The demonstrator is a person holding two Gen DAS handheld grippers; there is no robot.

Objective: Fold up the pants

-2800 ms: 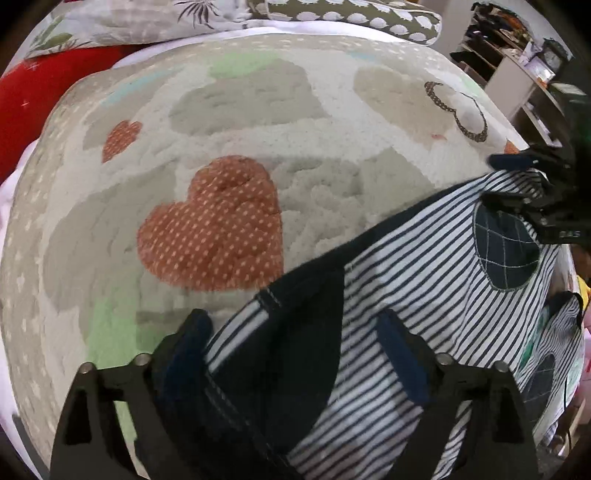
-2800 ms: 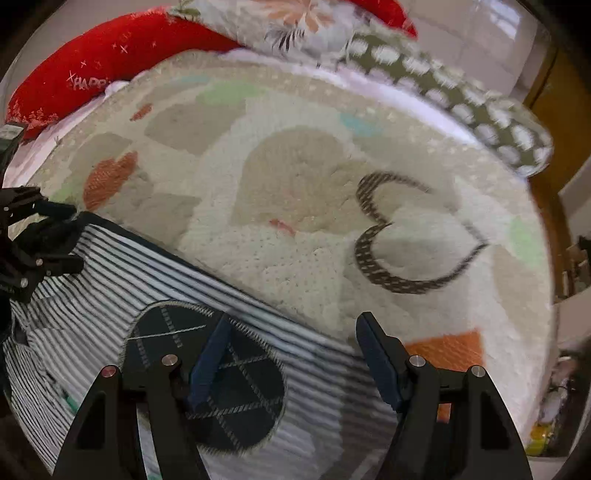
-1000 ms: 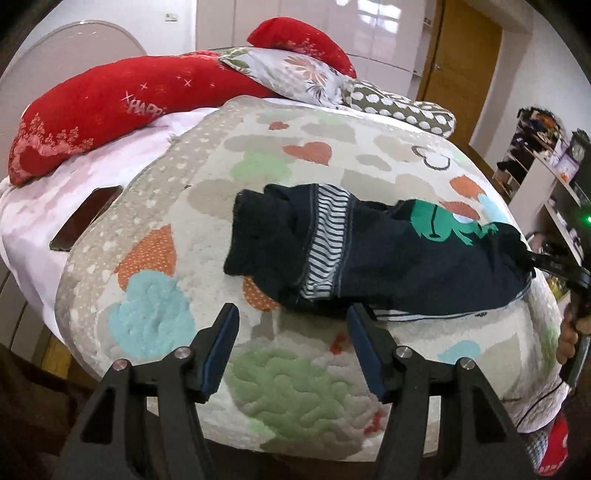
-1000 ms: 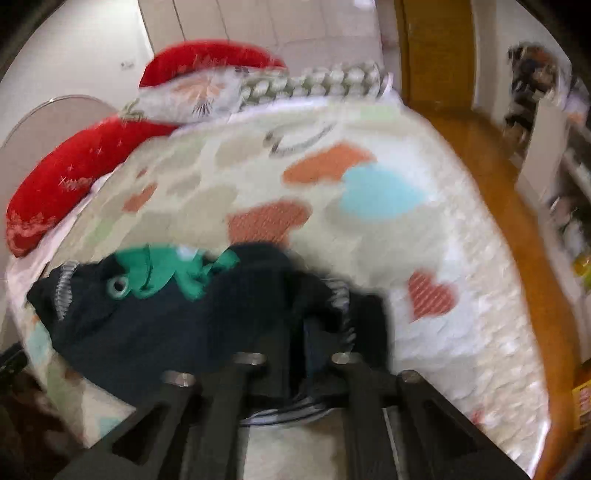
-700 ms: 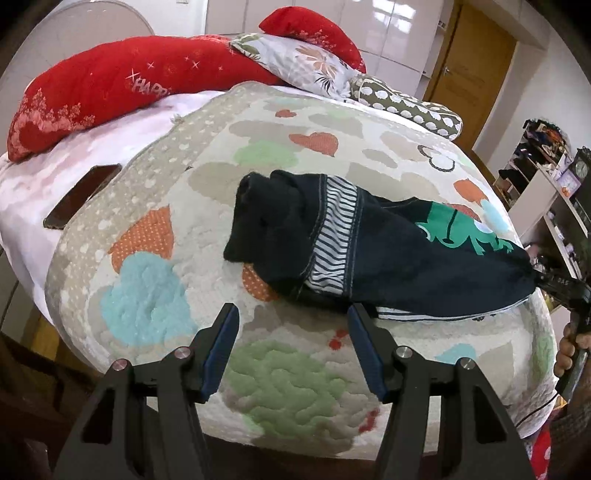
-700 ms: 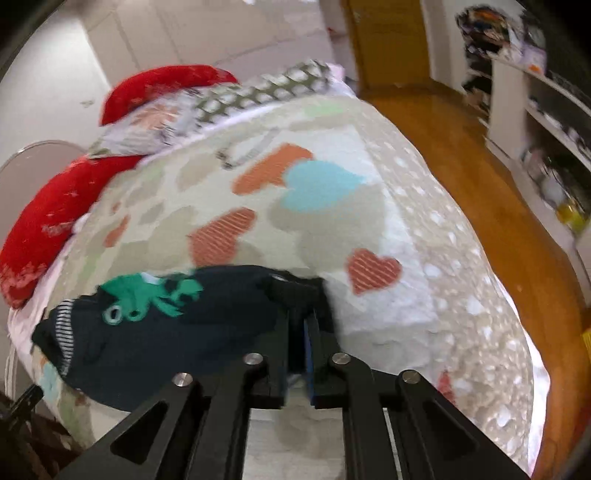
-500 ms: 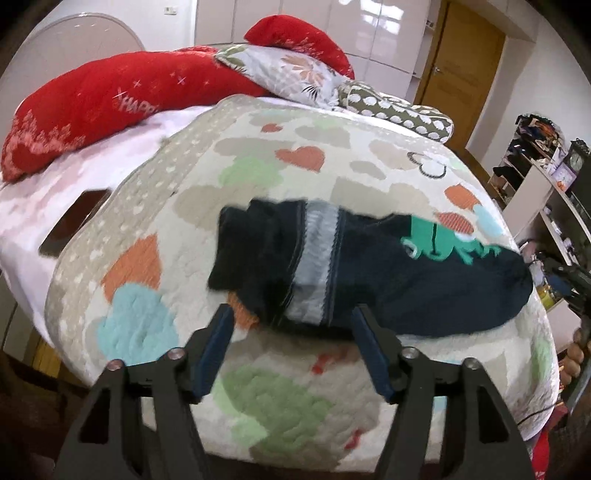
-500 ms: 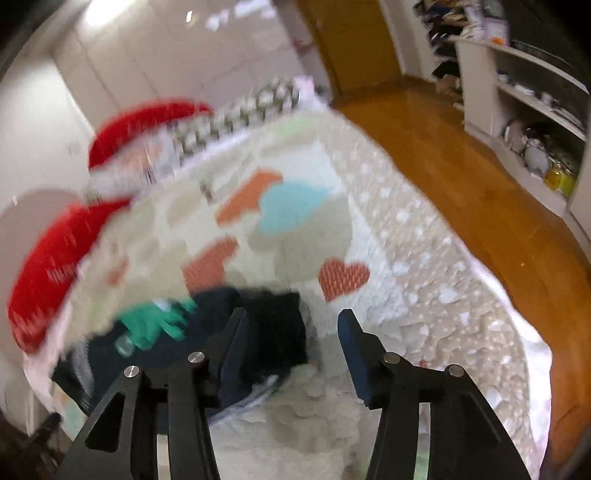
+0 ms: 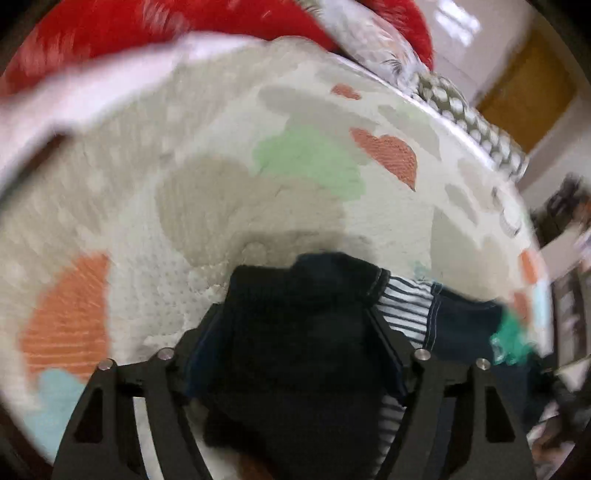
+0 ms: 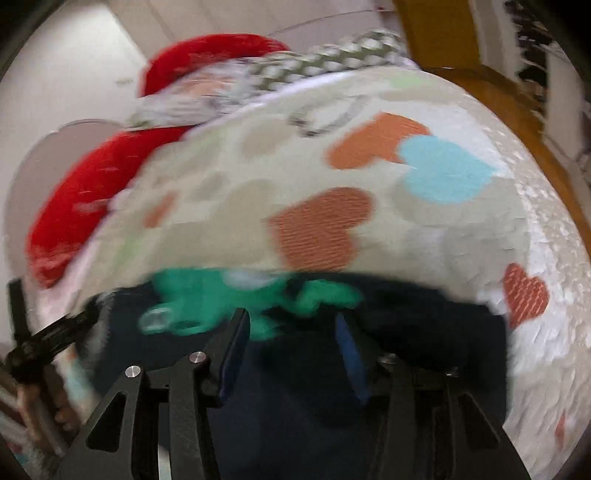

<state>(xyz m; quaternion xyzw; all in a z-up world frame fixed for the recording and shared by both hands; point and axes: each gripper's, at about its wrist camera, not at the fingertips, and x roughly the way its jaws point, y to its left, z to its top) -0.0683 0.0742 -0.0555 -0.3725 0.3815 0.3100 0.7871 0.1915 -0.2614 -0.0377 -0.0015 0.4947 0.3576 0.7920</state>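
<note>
Dark navy pants (image 9: 461, 325) with a striped lining (image 9: 410, 306) and a green print (image 10: 207, 295) lie folded lengthwise across the heart-patterned blanket (image 9: 184, 206). In the blurred left wrist view, my left gripper (image 9: 295, 314) sits low over the pants' left end. Its jaws are opening wide, with the bunched dark cloth between the fingers. My right gripper (image 10: 291, 332) hovers over the pants (image 10: 424, 317) just right of the green print. Its jaws are closing, with cloth below and between the blue pads (image 10: 236, 343) and a gap still showing.
Red pillows (image 9: 110, 29) and patterned cushions (image 10: 325, 59) line the far side of the bed. The blanket's (image 10: 332, 166) right edge drops to a wooden floor (image 10: 517, 96). A person's hand (image 10: 44, 417) and a dark tool show at the right wrist view's left edge.
My left gripper dropped from well back to right over the pants' left end. My right gripper let go of the pants' right end, opened, and shifted over the middle near the green print.
</note>
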